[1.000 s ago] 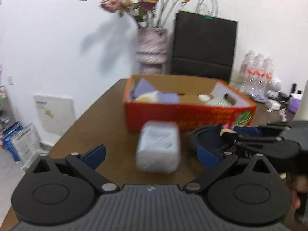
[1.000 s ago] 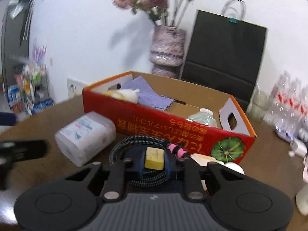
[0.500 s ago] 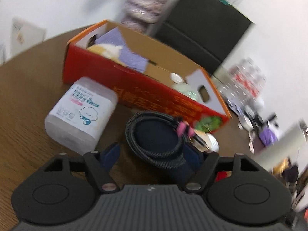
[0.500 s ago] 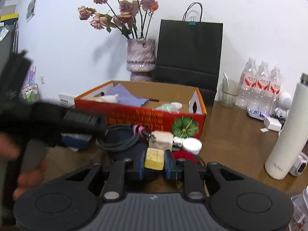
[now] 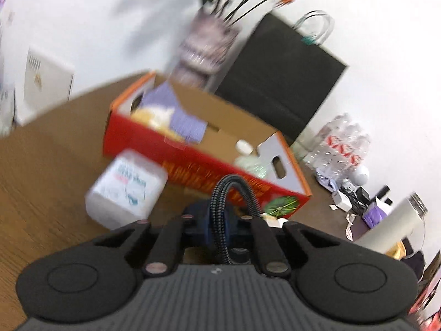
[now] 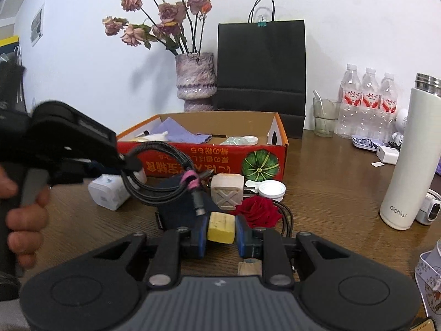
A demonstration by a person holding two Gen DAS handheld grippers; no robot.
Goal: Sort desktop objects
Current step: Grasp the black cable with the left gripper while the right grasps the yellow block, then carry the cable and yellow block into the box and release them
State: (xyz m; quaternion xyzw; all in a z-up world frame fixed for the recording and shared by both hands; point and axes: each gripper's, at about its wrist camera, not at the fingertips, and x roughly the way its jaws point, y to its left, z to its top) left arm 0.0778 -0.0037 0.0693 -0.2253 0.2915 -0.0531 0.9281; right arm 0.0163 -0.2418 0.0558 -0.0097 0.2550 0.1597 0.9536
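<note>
My left gripper (image 5: 219, 227) is shut on a coiled black braided cable (image 5: 220, 215) and lifts it off the table; in the right wrist view the left gripper (image 6: 129, 162) holds the cable (image 6: 162, 190), bound with a pink tie, in front of the red cardboard box (image 6: 215, 162). My right gripper (image 6: 220, 227) is shut on a small yellow block (image 6: 221, 227), held low over a dark blue pouch (image 6: 179, 209). The box (image 5: 193, 160) holds a purple cloth and a bottle.
A white tissue pack (image 5: 126, 190) lies left of the box. A red rose (image 6: 259, 211), a beige cube (image 6: 227, 191) and a white cap (image 6: 271, 190) lie before the box. A white thermos (image 6: 408, 157), water bottles (image 6: 366, 102), vase and black bag stand behind.
My left gripper closed on the coiled cable and raised it from the table. My right gripper pulled back from the box, still holding the yellow block.
</note>
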